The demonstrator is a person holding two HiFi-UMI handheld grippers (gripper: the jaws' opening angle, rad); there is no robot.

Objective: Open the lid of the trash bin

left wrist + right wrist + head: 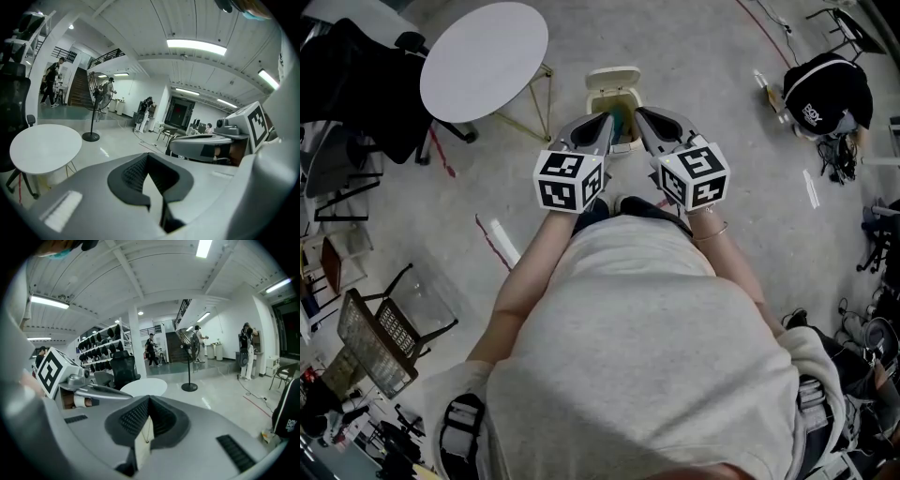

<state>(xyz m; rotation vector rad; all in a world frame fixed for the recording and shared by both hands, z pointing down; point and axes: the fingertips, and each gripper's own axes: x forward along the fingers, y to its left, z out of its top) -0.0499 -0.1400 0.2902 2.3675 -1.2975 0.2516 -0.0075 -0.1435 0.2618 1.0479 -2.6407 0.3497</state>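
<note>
A small cream trash bin (pixel 625 142) stands on the floor just ahead of me. Its lid (pixel 612 79) is tipped up at the far side, and a dark opening shows under it. Both grippers hover side by side over the bin, pointing forward. The left gripper (pixel 607 119) has its jaws together, and so does the right gripper (pixel 641 113). In the left gripper view the dark pads (pixel 136 176) meet in a narrow V with nothing held. The right gripper view shows pads (pixel 133 420) pressed the same way around a thin pale slit. Both of these views look level across the room, with the bin hidden.
A round white table (pixel 485 58) stands left of the bin, with a black office chair (pixel 356 89) beyond it. A mesh chair (pixel 380 337) sits at lower left. A black bag (pixel 827 92) and cables lie at right. A pedestal fan (pixel 190 363) stands farther off.
</note>
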